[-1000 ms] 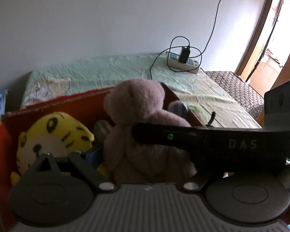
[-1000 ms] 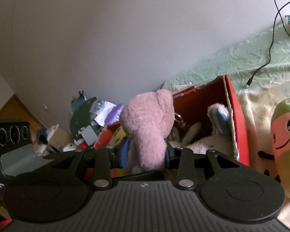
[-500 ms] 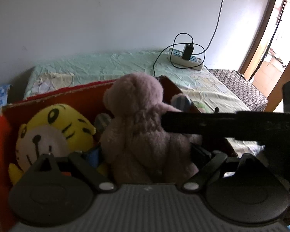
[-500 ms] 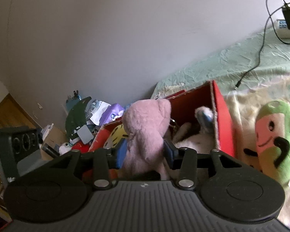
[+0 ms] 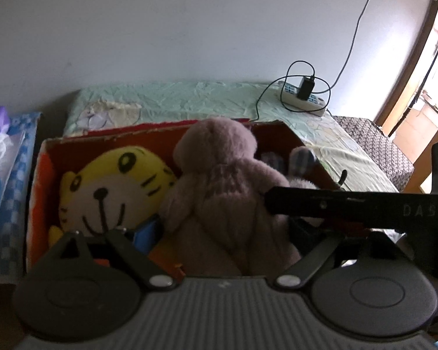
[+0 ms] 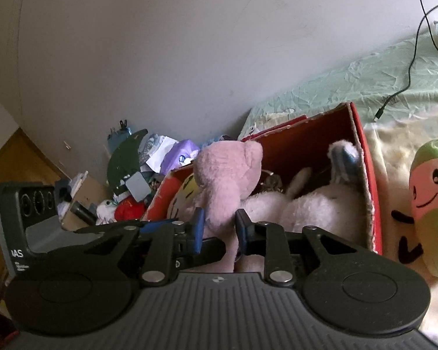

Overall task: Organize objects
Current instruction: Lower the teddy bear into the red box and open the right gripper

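Observation:
My right gripper [image 6: 217, 229] is shut on a pink teddy bear [image 6: 226, 180] and holds it over the near edge of a red cardboard box [image 6: 365, 175]. The left wrist view shows the bear [image 5: 227, 198] from behind, over the box [image 5: 41, 180], with the right gripper's black body [image 5: 350, 204] crossing from the right. A yellow tiger plush [image 5: 111, 186] and a white plush with blue ears [image 6: 321, 204] lie in the box. My left gripper [image 5: 219, 233] is wide open, its fingers on either side of the bear, not pressing it.
A green and pink plush [image 6: 429, 204] lies on the cream blanket right of the box. A power strip with charger and cable [image 5: 303, 97] lies on the green bedsheet behind. Clutter [image 6: 137, 172] is piled by the wall left of the box.
The right gripper has lowered the pink bear toward the box and shifted right in the left view. Both cameras now look more down into the box.

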`<state>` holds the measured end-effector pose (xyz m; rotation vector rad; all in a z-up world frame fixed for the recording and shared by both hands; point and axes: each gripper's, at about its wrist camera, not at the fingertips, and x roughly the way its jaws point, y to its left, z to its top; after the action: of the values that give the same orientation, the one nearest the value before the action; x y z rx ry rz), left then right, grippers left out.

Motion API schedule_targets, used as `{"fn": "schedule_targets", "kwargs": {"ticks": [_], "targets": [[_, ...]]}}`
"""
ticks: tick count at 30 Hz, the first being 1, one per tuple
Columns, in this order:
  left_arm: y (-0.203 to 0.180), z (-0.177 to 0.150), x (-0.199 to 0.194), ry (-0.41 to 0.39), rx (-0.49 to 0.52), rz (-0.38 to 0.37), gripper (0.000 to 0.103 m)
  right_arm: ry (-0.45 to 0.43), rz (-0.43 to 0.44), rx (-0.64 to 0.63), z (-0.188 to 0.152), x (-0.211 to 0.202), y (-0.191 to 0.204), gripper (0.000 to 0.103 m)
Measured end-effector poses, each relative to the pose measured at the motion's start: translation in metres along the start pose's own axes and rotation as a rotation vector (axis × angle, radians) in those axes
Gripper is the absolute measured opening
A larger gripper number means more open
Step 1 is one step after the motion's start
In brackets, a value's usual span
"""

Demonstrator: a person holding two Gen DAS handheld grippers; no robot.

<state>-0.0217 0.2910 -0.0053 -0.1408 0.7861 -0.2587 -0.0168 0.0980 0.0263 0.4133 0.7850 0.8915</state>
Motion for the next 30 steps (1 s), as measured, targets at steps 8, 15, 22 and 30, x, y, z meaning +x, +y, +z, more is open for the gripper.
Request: {"fn": "schedule_targets", "kwargs": {"ticks": [8, 15, 22, 30], "targets": [[-0.007, -0.008, 0.013, 0.030, 0.041, 0.051, 0.087, 0.066, -0.022, 0.006, -0.002, 0.024, 0.002, 0.027], [0.004, -0.006, 0.014, 0.053, -0.006, 0.046, 0.086, 0.079, -0.012, 0.015, -0.003, 0.025, 0.001, 0.027], [-0.007, -0.002, 0.020, 0.068, 0.007, 0.064, 0.092, 0.045, -0.024, 0.070, 0.000, 0.007, -0.007, 0.040], [-0.012, -0.002, 0.026, 0.088, 0.010, 0.098, 0.092, -0.023, -0.062, 0.012, 0.003, -0.003, 0.001, 0.034]]}}
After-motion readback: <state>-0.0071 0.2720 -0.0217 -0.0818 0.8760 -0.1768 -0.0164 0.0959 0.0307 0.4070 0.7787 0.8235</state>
